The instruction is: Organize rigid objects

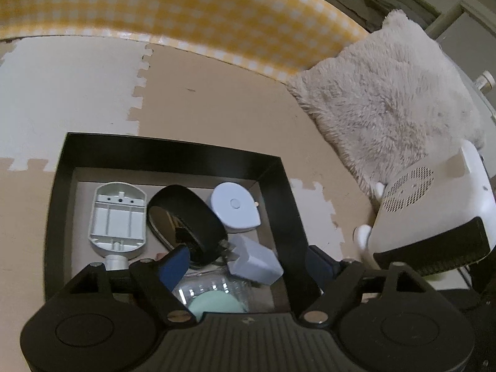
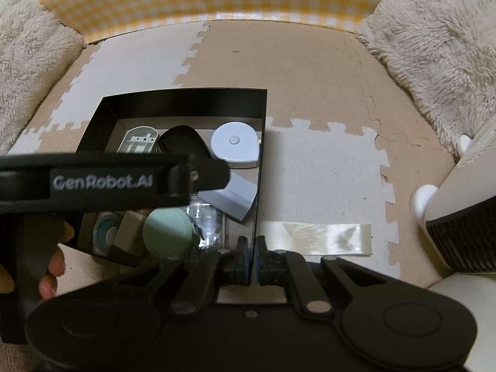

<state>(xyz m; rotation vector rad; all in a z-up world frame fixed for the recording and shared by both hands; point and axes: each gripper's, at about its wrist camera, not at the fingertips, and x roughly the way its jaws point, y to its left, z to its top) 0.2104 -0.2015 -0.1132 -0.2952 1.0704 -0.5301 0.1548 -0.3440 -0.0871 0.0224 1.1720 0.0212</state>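
Left tool (image 1: 248, 263) released | right tool (image 2: 252, 255) clenched on box (image 2: 262, 155) wall | one box | two cushions (image 2: 434, 46)

Left gripper (image 1: 248, 266) jaws spread wide; right gripper (image 2: 251, 255) pinched shut, angled downward

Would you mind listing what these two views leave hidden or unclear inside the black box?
- Tape roll: right wrist view, partly behind the left tool; absent from the left wrist view.
- Clear plastic item: left wrist view, under the green disc; identity unclear.
- Black box: near wall cut off by the tool body.
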